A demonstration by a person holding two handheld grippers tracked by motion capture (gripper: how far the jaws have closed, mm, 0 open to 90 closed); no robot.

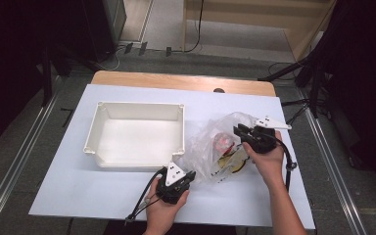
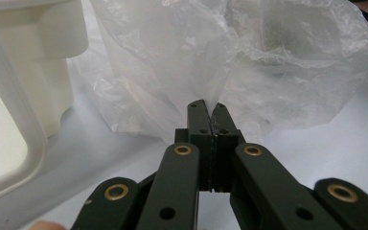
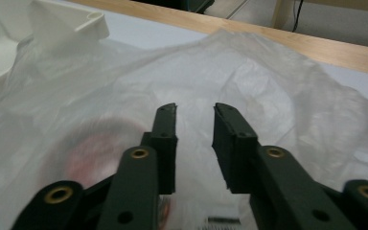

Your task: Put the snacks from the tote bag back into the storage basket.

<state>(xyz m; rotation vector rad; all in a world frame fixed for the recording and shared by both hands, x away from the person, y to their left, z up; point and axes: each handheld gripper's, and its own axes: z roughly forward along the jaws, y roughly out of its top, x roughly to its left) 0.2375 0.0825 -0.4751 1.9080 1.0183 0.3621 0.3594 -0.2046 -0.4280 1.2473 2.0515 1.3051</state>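
- My left tongs point(image 2: 210, 111) are clamped on a pinch of the plastic bag point(image 1: 220, 147); in the left gripper view the film runs straight into the seam between the two jaws. I keep that pinch firm and low to the table, since it anchors the whole bag.
- The bag lies crumpled on the white sheet point(image 1: 78, 181), just to the right of the white tray point(image 1: 98, 122), with the near-left edge of it in my left tongs.
- My right tongs point(image 3: 195, 115) hover over the top of the bag with the jaws parted and nothing between them; the film lies beneath and beyond the tips, not in the gap.
- Through the film I see a reddish round thing point(image 3: 100, 148) and, in the high view, something yellow point(image 1: 235, 166) beside it. I cannot tell what either is.
- To do this well, I judge I should find the free edge of the bag's mouth with the right tongs, take a single layer of film and draw it away from the left pinch, so the mouth spreads.
- The risk is grabbing both layers, or the contents through the film, which would keep the bag shut.
- I should pull gently; thin film like this probably tears or slips.
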